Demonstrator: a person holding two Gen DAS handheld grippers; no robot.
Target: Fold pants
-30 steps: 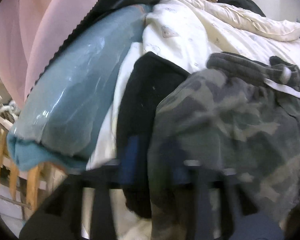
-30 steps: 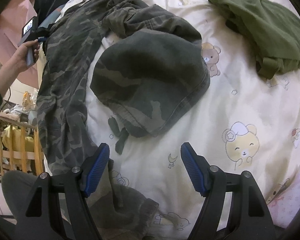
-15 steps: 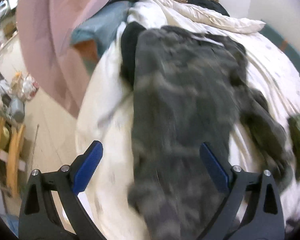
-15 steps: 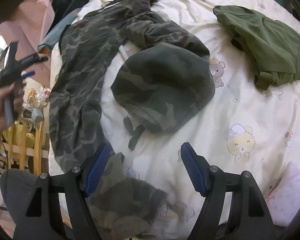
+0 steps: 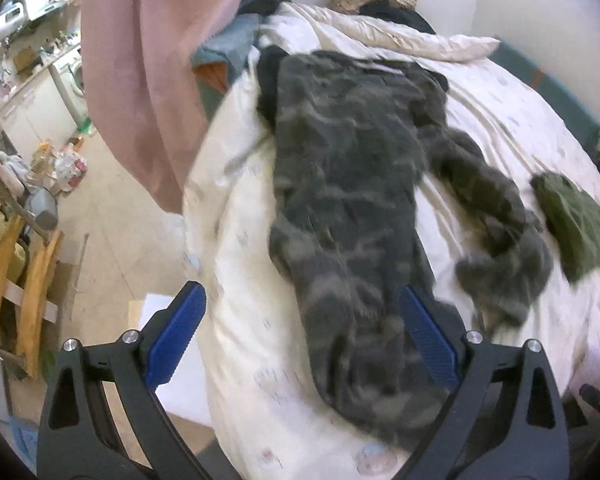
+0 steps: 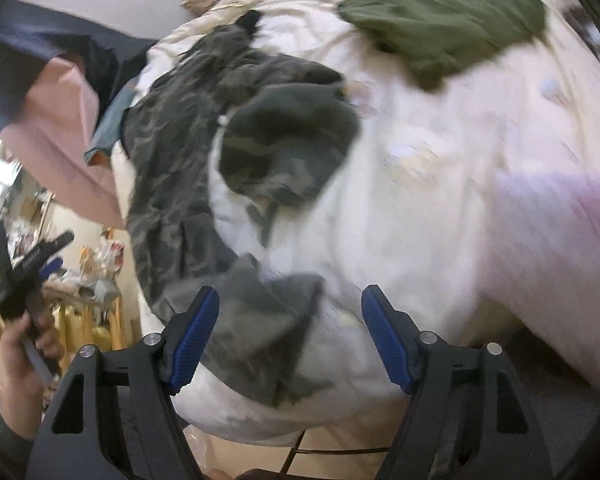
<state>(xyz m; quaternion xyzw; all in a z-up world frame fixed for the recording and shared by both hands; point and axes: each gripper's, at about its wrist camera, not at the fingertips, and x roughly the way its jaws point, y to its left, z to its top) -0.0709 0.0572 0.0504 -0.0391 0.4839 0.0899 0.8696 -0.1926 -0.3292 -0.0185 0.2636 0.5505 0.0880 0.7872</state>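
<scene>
1. The pants [image 5: 352, 216] lie on the bed [image 5: 236, 280], not yet folded. One leg runs straight ahead of the left gripper [image 5: 300, 344], its hem low between the jaws. The other leg is bunched in a heap ahead and to the right.
2. Left gripper: jaws spread wide, pinching nothing. The cloth lies below them and apart from the pads.
3. Right gripper [image 6: 290, 340]: jaws also spread, holding nothing. A hem of the pants [image 6: 260, 332] lies just ahead of its left pad. The crumpled leg sits further ahead, slightly left.
4. In the right wrist view the left gripper [image 6: 28, 264] shows far off to the left, clear of the bed.
5. Done, by my reading: one leg laid out roughly flat.
6. Left: straighten the bunched leg, lay it on the first, then fold the length over. This is an early stage.
7. A green garment [image 6: 452, 20] lies far ahead to the right, apart from the pants.
</scene>
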